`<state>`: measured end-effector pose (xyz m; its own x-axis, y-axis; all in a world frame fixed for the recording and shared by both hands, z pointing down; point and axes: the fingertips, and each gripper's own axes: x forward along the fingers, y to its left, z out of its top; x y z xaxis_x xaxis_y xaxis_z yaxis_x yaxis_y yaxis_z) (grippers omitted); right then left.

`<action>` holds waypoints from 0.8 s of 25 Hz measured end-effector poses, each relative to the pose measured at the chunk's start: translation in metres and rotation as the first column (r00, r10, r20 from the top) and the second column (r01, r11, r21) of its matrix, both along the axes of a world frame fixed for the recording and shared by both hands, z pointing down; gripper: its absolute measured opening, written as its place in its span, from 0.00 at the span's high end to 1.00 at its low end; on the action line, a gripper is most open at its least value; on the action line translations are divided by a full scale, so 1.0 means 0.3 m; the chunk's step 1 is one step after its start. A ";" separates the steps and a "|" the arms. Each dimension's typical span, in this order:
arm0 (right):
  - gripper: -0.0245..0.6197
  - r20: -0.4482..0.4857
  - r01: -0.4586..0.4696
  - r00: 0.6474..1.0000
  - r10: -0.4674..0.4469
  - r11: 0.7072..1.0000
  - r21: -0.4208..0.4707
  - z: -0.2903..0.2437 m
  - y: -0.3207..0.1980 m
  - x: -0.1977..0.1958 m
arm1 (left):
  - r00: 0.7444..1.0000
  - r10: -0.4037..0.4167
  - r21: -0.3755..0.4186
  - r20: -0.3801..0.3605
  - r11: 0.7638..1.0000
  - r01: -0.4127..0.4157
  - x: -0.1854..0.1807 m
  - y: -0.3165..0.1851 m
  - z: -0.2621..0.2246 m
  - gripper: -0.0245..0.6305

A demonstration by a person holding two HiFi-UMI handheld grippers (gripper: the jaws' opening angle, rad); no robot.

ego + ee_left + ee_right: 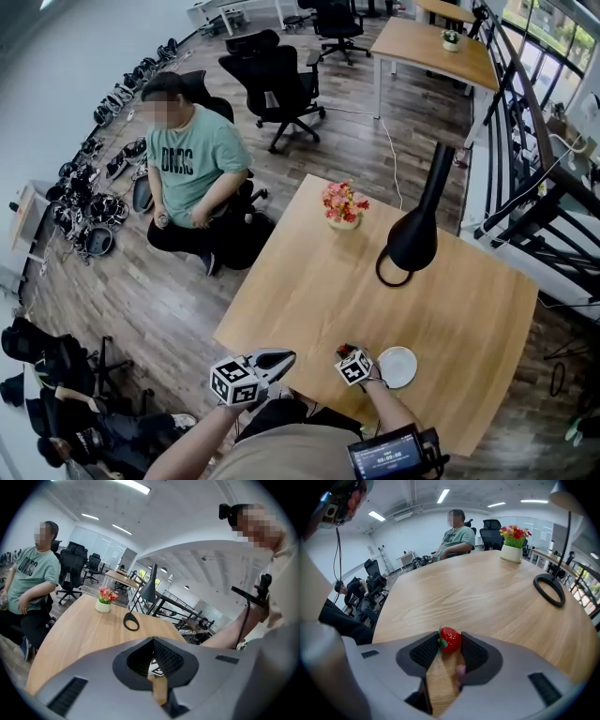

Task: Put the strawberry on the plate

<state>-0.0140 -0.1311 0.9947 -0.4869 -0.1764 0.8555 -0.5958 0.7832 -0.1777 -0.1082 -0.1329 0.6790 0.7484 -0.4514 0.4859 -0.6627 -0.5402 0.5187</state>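
The strawberry [450, 638] is between the two jaws of my right gripper [449, 645], at their very tips, a little under the middle of the right gripper view. The dark pads [472, 651] press it from both sides, with its green leaves turned to the left pad, so this gripper is clenched on the fruit. Around it I see only the wood of the table [478, 597]; whether the strawberry touches the wood, I cannot tell.

In the head view the same gripper [351, 354] is low in the frame, a bit right of the middle, and the red of the strawberry [348, 349] shows at its tip. The white plate [397, 367] lies just to the right of it, close to the lower edge of the table. The strawberry is beside the left rim of the plate, not over it.

My left gripper [281, 358] is further to the left in the head view, near the table's edge and apart from the plate. In the left gripper view its jaws are pressed together at the tips, with nothing between them.

Higher in the head view a black lamp [416, 234] with a ring-shaped base stands on the table, and to its upper left a small pot of red and yellow flowers [343, 204]. At the upper left of this view a person in a green shirt [194, 159] sits beside the table.
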 end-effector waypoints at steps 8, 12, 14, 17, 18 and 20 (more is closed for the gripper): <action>0.72 0.067 -0.065 0.996 0.059 0.994 0.085 -0.144 -0.013 -0.007 | 1.000 -0.003 0.018 -0.018 1.000 0.003 -0.019 -0.018 -0.012 0.96; 0.72 0.131 -0.137 0.984 0.119 0.981 0.135 -0.284 -0.039 -0.005 | 0.999 0.009 0.039 -0.035 0.999 -0.008 -0.020 -0.029 -0.027 0.96; 0.73 0.156 -0.165 0.978 0.139 0.973 0.161 -0.355 -0.044 0.002 | 0.999 0.013 0.045 -0.044 0.999 -0.011 -0.020 -0.029 -0.036 0.96; 0.73 0.198 -0.213 0.965 0.172 0.956 0.204 -0.453 -0.054 0.016 | 0.998 0.020 0.057 -0.063 0.998 -0.017 -0.019 -0.027 -0.058 0.96; 0.73 0.220 -0.232 0.958 0.184 0.948 0.219 -0.482 -0.059 0.017 | 0.997 0.022 0.061 -0.070 0.998 -0.018 -0.021 -0.026 -0.069 0.96; 0.73 0.266 -0.267 0.943 0.199 0.931 0.248 -0.563 -0.074 0.016 | 0.996 0.023 0.070 -0.082 0.997 -0.017 -0.025 -0.026 -0.093 0.96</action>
<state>-0.0092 -0.1532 0.8258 -0.5815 -0.5220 0.6240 -0.7358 0.6647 -0.1297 -0.1156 -0.1406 0.6510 0.7939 -0.4664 0.3900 -0.6077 -0.5897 0.5319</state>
